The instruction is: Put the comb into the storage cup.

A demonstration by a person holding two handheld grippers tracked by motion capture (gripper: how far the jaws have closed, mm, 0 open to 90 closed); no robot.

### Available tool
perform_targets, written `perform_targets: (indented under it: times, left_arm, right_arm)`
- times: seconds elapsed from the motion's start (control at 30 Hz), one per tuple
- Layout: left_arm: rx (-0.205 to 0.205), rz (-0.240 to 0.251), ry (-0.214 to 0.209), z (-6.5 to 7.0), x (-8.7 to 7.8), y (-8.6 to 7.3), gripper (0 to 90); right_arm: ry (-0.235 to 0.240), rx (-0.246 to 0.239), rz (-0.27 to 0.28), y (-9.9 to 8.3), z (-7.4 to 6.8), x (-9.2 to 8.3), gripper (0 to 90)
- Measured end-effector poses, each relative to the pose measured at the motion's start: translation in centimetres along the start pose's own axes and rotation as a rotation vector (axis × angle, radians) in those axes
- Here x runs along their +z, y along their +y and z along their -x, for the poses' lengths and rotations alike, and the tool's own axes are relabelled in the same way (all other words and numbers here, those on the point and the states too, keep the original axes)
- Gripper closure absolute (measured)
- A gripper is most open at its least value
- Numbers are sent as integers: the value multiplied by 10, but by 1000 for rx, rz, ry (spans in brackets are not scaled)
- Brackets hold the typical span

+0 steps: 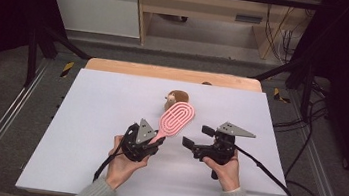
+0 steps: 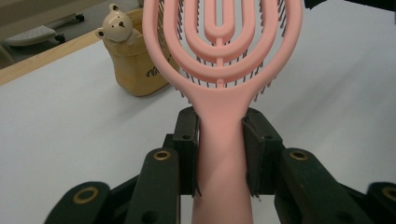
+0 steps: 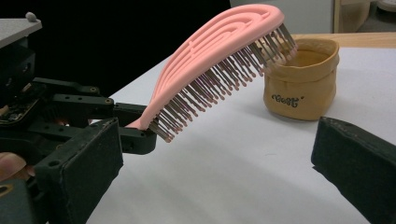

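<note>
The left gripper (image 1: 156, 141) clamped its jaws on the handle of the pink hairbrush (image 2: 223, 56), holding it above the worktop (image 1: 89, 118), bristles down, its head just before the tan pouch (image 3: 300, 84). The right gripper (image 1: 197, 137), nearby, stood released.

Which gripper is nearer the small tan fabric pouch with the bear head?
Left. The left gripper holds the pink vented hairbrush, whose head reaches up to the pouch. The right gripper sits open, farther off to the pouch's near right.
</note>
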State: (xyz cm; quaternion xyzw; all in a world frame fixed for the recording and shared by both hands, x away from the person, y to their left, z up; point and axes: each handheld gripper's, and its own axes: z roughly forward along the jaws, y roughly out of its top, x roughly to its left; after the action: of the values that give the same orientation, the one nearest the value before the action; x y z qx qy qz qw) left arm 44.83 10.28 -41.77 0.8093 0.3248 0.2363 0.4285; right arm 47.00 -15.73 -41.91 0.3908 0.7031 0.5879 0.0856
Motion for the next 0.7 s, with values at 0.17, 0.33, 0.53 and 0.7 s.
perform_targets:
  times: [0.17,0.33,0.53,0.7]
  left_arm:
    - [3,0,-4,4,2,1,690]
    - [12,4,-11,9,4,3,690]
    - [26,2,-17,15,6,3,690]
    - [33,1,-23,20,6,3,690]
  right_arm:
    - [-2,17,1,0,1,2,30]
    - [-6,28,3,1,3,3,32]
    - [-7,45,7,2,3,4,35]
    - [-7,57,14,3,4,5,45]
